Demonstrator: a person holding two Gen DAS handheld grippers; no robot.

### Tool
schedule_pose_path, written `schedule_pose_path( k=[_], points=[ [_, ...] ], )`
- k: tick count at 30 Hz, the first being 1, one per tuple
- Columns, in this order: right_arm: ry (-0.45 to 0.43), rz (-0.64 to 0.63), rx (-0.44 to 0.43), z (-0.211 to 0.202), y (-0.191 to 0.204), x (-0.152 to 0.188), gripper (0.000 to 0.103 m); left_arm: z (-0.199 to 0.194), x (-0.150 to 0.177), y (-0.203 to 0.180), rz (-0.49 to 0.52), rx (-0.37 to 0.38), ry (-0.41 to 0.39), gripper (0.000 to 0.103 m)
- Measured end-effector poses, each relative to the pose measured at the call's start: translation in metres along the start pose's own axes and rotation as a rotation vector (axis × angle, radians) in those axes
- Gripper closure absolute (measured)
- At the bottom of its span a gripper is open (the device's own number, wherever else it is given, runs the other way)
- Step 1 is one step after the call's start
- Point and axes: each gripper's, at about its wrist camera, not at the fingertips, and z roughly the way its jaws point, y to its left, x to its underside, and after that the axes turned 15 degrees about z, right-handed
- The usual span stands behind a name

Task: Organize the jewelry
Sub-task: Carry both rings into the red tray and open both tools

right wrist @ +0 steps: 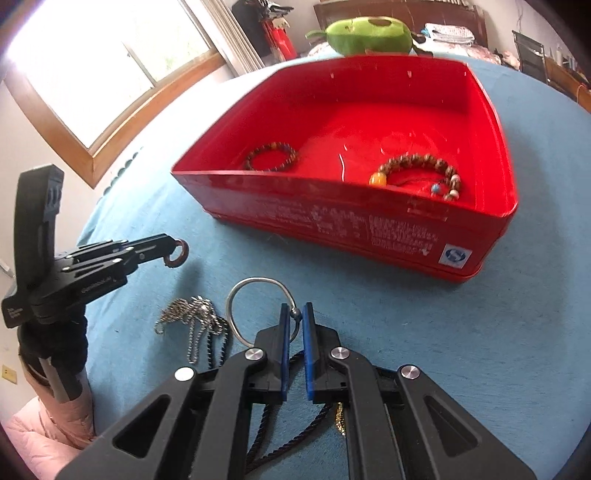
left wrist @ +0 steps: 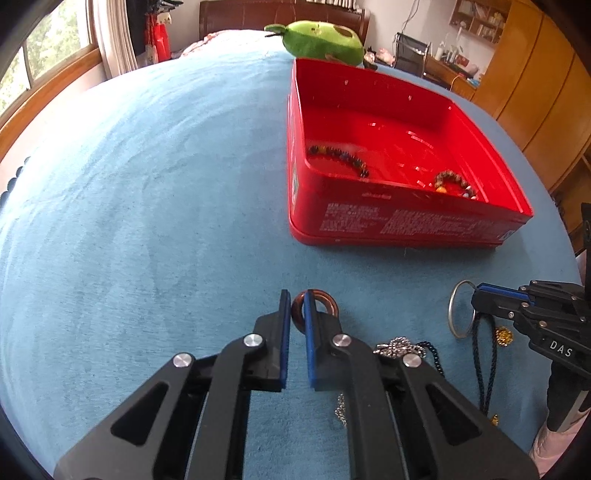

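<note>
Brown ring [left wrist: 314,308] — between left hand-held gripper [left wrist: 297,302] fingers

A blue blanket [left wrist: 147,221] covers the bed and carries everything. A red tin [right wrist: 388,229] sits on it, with a green plush toy [right wrist: 369,35] just behind the tin. In front of the tin lie a silver chain [right wrist: 195,317] and a dark cord [left wrist: 484,369].

A red tin [right wrist: 369,229] (white print on its side) sits on a blue bedspread [left wrist: 147,206]. Inside lie a dark multicoloured bead bracelet [right wrist: 271,157] and a brown one [right wrist: 421,173] with an orange bead. The tongs' pads [left wrist: 285,332] are blue.
</note>
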Motion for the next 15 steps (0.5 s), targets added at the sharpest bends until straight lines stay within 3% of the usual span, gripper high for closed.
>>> schedule_pose_path(
  k=[5,15],
  points=[
    [-0.003,0.012,-0.002,0.002,0.0,-0.003,0.097,0.002,0.001,0.001,-0.005,0.006,0.005,0.097],
    [-0.095,-0.004,-0.059,-0.04,0.008,-0.004,0.097,-0.037,-0.002,-0.004,0.011,0.026,-0.094,0.097]
  ],
)
